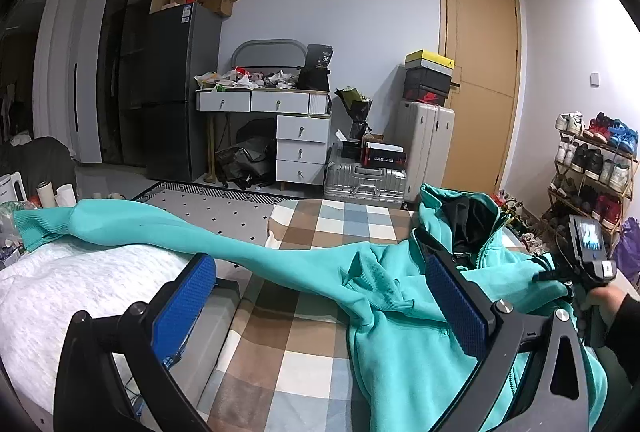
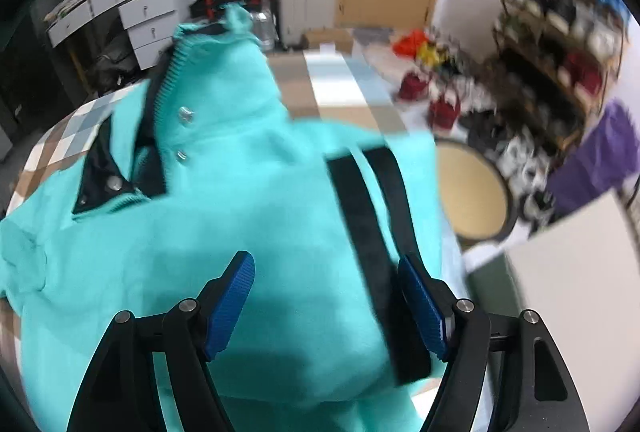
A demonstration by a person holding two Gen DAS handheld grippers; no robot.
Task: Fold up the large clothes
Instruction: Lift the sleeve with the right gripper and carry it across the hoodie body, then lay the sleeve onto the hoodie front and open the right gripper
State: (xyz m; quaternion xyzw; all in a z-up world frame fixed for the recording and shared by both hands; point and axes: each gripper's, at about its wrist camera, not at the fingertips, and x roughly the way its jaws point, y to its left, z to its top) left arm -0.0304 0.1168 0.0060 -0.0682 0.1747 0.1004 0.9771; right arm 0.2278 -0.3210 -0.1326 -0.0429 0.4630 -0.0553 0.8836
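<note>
A turquoise jacket lies spread on a bed covered by a checked sheet, its body toward the bed's right edge and one sleeve stretched flat toward the left edge. The left gripper hovers over the sheet, jaws wide apart, nothing between them. The right gripper hangs above the jacket's back, near two black stripes, jaws apart and gripping nothing.
</note>
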